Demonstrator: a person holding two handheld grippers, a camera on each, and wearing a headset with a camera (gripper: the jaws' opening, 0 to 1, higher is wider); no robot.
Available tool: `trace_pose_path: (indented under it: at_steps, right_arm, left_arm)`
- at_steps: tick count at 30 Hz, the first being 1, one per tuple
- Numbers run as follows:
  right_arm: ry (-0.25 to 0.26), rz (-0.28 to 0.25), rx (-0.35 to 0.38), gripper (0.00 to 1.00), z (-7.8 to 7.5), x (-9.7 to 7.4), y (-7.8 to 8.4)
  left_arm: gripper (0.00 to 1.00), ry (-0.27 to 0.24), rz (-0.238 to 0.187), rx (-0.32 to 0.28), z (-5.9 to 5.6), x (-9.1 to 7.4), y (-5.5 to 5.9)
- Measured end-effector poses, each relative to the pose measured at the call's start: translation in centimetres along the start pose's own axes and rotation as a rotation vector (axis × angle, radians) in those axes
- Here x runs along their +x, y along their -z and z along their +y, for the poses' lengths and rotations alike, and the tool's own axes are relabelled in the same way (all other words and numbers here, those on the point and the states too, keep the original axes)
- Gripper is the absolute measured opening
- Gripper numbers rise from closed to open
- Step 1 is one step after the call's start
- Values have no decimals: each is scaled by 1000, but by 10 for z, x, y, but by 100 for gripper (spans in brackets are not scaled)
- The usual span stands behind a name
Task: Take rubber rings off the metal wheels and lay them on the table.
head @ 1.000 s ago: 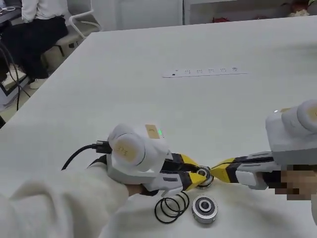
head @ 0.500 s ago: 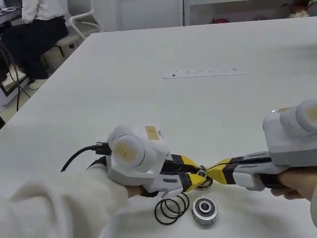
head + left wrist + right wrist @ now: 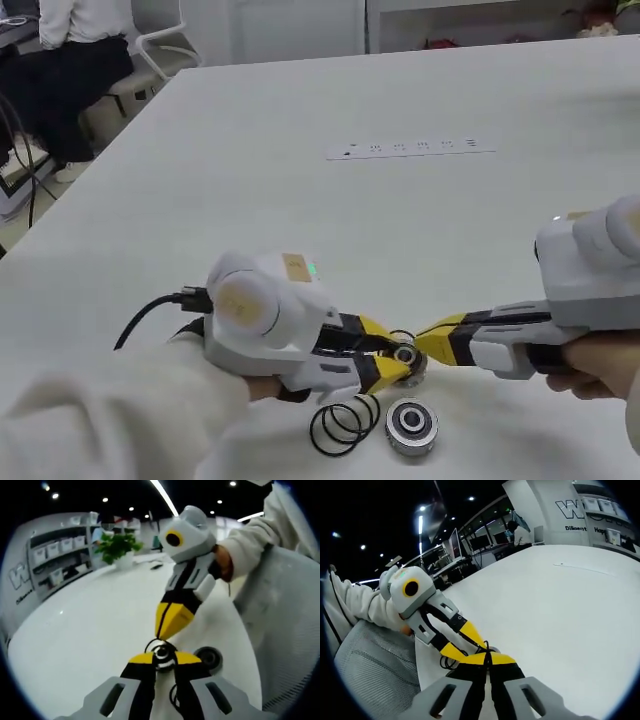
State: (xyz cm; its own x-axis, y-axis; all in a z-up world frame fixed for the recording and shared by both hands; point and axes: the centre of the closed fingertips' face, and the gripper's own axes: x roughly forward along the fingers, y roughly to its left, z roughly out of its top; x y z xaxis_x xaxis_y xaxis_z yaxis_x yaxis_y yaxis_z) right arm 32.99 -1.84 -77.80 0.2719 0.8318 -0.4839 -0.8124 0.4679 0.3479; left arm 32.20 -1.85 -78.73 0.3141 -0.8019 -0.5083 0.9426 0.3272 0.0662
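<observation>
My left gripper (image 3: 398,360) is shut on a small metal wheel (image 3: 407,354), holding it just above the white table (image 3: 300,200). My right gripper (image 3: 421,346) meets it from the right, jaws closed on a thin black rubber ring (image 3: 400,336) that loops up off that wheel. In the left gripper view the wheel (image 3: 162,652) sits between my yellow fingertips (image 3: 142,658), with the right gripper's tip (image 3: 163,629) just above it. Several loose rubber rings (image 3: 341,421) lie on the table in front, beside a second metal wheel (image 3: 411,424).
A flat power strip (image 3: 410,148) lies mid-table, farther away. A black cable (image 3: 150,310) trails left from the left gripper. A person (image 3: 70,50) sits by a chair at the far left corner. My sleeve (image 3: 110,420) covers the near left table edge.
A black ring loop now stands up off the held wheel between the two gripper tips. The head camera has shifted slightly; both grippers stay in about the same place.
</observation>
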Motion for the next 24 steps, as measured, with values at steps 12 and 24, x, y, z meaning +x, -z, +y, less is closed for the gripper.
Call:
trace_pose_path:
  at_steps: [12, 24]
  right_arm:
    - [2, -51, 51, 0, -2, -8, -13]
    - [-23, -109, 105, 0, 3, -14, -29]
  left_arm:
    - [34, 10, -44, 5, 3, -27, -25]
    - [54, -56, -47, 7, 11, -59, -31]
